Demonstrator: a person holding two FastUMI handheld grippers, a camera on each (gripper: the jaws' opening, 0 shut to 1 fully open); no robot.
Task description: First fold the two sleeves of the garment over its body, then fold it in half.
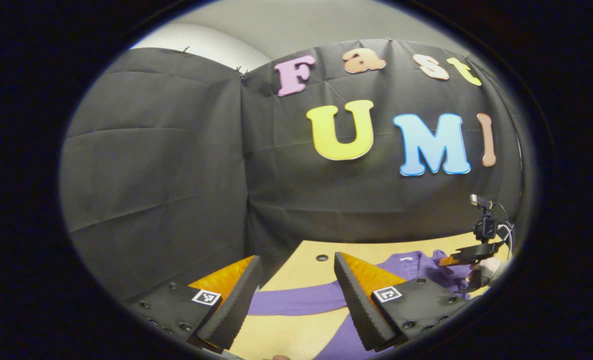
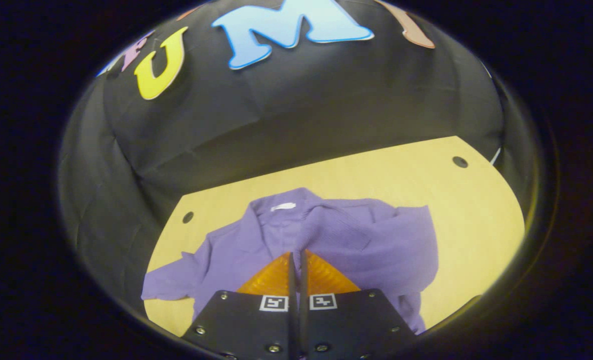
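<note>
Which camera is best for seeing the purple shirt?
The right gripper view: the purple shirt lies spread on the table, collar and both sleeves visible. The left gripper view catches just one sleeve and part of the body beyond its fingers.

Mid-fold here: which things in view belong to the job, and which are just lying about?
Part of the job:
purple garment
its outstretched sleeve
the sleeve already folded over the body
left gripper, open
right gripper, shut

Just surroundings:
wooden table
hole in the table
black cloth wall
</note>
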